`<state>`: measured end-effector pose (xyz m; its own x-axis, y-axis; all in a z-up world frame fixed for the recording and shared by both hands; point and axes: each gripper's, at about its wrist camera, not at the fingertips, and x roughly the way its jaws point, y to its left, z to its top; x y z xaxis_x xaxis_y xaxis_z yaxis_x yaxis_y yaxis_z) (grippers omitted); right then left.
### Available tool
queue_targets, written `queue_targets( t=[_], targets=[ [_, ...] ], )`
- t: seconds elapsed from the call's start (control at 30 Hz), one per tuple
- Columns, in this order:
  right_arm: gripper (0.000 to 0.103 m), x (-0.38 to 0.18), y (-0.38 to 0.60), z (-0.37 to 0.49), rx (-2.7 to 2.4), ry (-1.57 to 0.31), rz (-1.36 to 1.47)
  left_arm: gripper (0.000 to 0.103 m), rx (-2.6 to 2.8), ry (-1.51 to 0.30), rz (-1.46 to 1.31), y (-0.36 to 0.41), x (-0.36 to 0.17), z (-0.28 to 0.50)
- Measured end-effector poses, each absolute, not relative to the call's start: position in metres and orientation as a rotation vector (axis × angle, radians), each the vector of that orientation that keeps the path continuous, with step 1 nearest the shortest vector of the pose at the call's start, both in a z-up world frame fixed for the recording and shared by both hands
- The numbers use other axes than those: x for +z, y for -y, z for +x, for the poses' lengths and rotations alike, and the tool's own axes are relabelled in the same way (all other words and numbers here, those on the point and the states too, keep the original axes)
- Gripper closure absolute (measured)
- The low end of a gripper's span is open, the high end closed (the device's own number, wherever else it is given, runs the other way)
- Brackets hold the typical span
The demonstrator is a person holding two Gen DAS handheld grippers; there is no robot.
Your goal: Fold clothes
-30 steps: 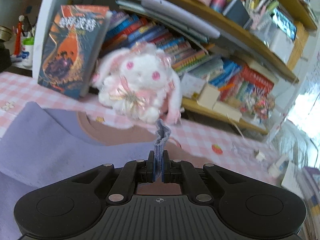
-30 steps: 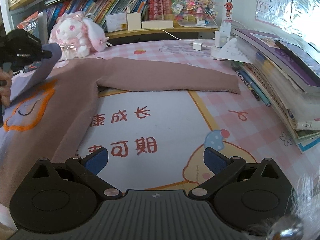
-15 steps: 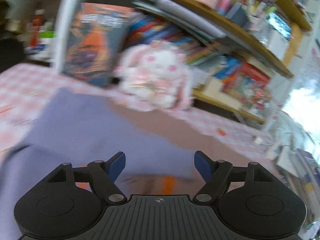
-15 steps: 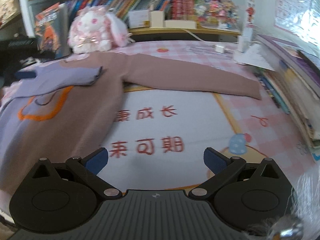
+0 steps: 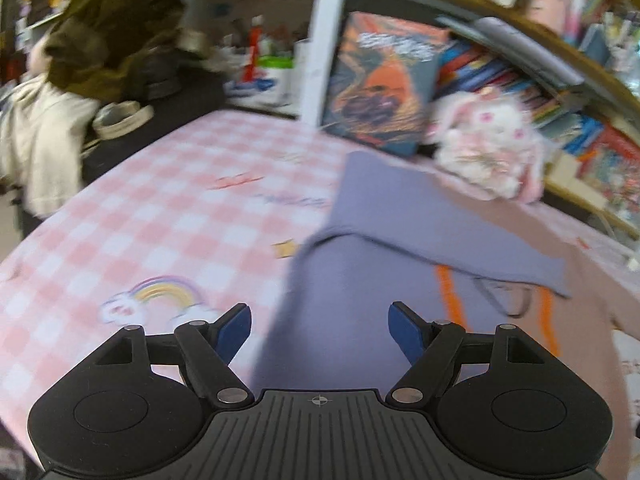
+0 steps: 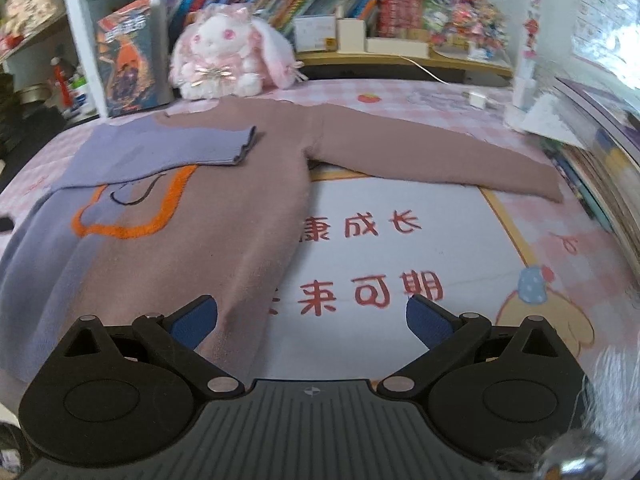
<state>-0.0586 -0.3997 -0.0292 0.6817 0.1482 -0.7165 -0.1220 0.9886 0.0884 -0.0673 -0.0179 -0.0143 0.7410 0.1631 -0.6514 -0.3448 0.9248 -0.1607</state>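
Observation:
A pink-brown and lilac sweater (image 6: 224, 236) with an orange outline on its chest lies flat on the table. Its lilac sleeve (image 6: 168, 148) is folded across the chest, cuff near the middle. The pink-brown sleeve (image 6: 432, 160) stretches out to the right. My right gripper (image 6: 312, 320) is open above the sweater's lower right hem, nothing between its blue pads. In the left wrist view the lilac side of the sweater (image 5: 360, 300) and the folded sleeve (image 5: 432, 224) lie ahead. My left gripper (image 5: 320, 328) stands open over the sweater's left edge, holding nothing.
A plush rabbit (image 6: 228, 56) and an upright book (image 6: 128, 56) stand at the back under shelves of books. Stacked books (image 6: 600, 148) line the right side. A pink checked cloth (image 5: 160, 220) covers the table; dark clothing (image 5: 108, 40) hangs beyond its left edge.
My left gripper let go of the lilac sleeve cuff, which now lies across the chest, and swung left and back. The right gripper drifted left toward the sweater's hem.

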Motion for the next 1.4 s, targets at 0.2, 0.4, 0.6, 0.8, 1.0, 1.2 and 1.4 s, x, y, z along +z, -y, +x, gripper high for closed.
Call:
queue_targets(
  t=[0.2, 0.4, 0.6, 0.8, 1.0, 1.2, 1.4],
  targets=[
    [0.004, -0.031, 0.383, -0.07, 0.129, -0.845, 0.057, 0.026, 0.25, -0.729, -0.305, -0.001, -0.024, -0.065],
    [0.016, -0.033, 0.367, -0.077, 0.089, -0.869, 0.074, 0.026, 0.226, -0.783, -0.33, -0.017, -0.033, -0.062],
    [0.037, -0.038, 0.361, -0.076, 0.036, -0.906, 0.117, 0.028, 0.172, -0.797, -0.342, -0.02, -0.036, -0.061],
    [0.066, -0.037, 0.351, -0.072, 0.034, -0.907, 0.12, 0.086, 0.089, -0.828, -0.364, -0.022, -0.035, -0.052],
    [0.09, -0.036, 0.339, -0.065, 0.07, -0.907, 0.116, 0.1, 0.086, -0.806, -0.4, -0.035, -0.038, -0.057],
    [0.09, -0.037, 0.325, -0.057, 0.105, -0.899, 0.08, 0.1, 0.129, -0.784, -0.441, -0.056, -0.038, -0.061],
    [0.091, -0.038, 0.31, -0.049, 0.152, -0.882, 0.026, 0.1, 0.156, -0.781, -0.449, -0.069, -0.041, -0.059]
  ],
)
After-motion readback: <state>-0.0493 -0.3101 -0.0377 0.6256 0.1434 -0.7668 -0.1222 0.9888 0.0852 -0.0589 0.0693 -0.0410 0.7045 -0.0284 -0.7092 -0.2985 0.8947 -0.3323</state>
